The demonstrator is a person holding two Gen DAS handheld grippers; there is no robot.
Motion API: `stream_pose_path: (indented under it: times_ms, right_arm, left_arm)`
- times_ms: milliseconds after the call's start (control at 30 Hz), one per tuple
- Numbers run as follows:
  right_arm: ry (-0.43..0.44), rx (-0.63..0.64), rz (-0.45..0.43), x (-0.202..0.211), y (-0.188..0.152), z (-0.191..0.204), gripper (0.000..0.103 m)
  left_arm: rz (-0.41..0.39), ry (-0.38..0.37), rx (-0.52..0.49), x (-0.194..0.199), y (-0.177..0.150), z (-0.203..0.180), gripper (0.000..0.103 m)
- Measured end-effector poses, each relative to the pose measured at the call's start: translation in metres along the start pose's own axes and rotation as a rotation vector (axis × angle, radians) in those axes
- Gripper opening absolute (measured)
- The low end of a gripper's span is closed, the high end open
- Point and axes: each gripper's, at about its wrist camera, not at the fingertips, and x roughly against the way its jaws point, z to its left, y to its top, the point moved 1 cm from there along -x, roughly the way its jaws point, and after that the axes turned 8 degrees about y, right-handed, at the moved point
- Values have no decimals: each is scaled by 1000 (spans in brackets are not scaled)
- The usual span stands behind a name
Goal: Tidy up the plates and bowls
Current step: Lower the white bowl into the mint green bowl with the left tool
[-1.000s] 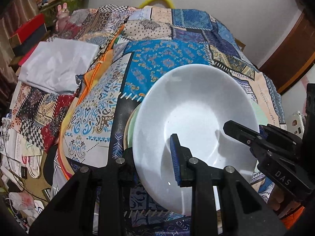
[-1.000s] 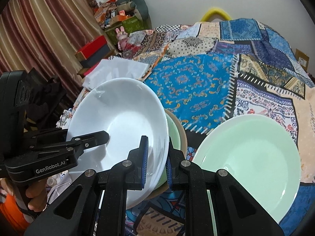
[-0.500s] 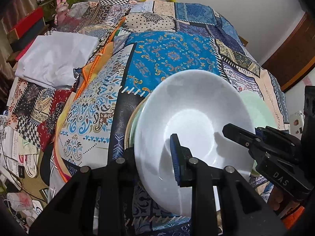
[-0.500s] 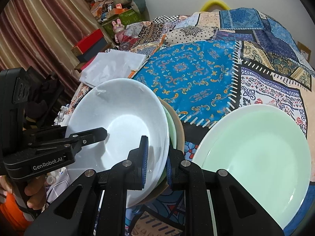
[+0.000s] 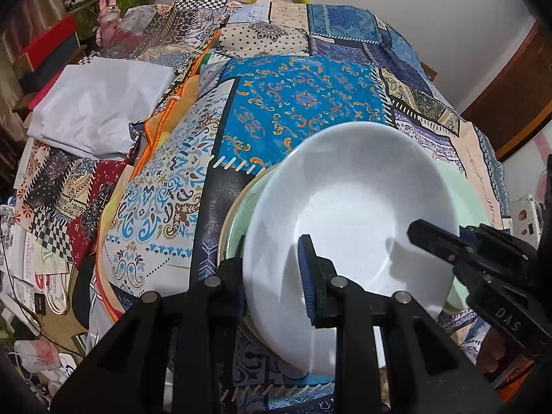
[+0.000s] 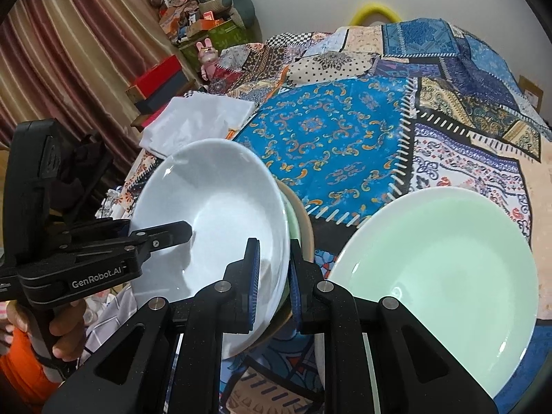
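Both grippers are clamping the white bowl (image 5: 348, 207) by its rim: left gripper (image 5: 272, 276) on the near edge, right gripper (image 6: 272, 276) on the opposite edge. The bowl is sitting tilted on a stack of greenish and tan dishes (image 6: 298, 224). A pale green plate (image 6: 438, 276) is lying just beside the stack on the patchwork quilt (image 5: 303, 103). Folded white cloth (image 5: 100, 103) is lying at the quilt's left edge; striped curtains (image 6: 69, 51), boxes and clutter are lining the wall.
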Motion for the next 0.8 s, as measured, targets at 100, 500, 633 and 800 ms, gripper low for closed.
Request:
stream_pose_path:
  times_ms: [100,500,633,800]
  right_arm:
    - [-13,3,-17,5,0,-3,14]
    - [-17,13,-34,18,-2,-6,17]
    - [-15,27,-35,21,-5,-4,20]
    - [-16,26,-42,26,-7,-6,29]
  left_arm:
    - [2,-1,-1,0,0,0,27]
    - [27,29,-27,9,2,-11,37]
    - [17,63,-53,14,0,-18,41]
    - [27,67,-36,18,2,-15,41]
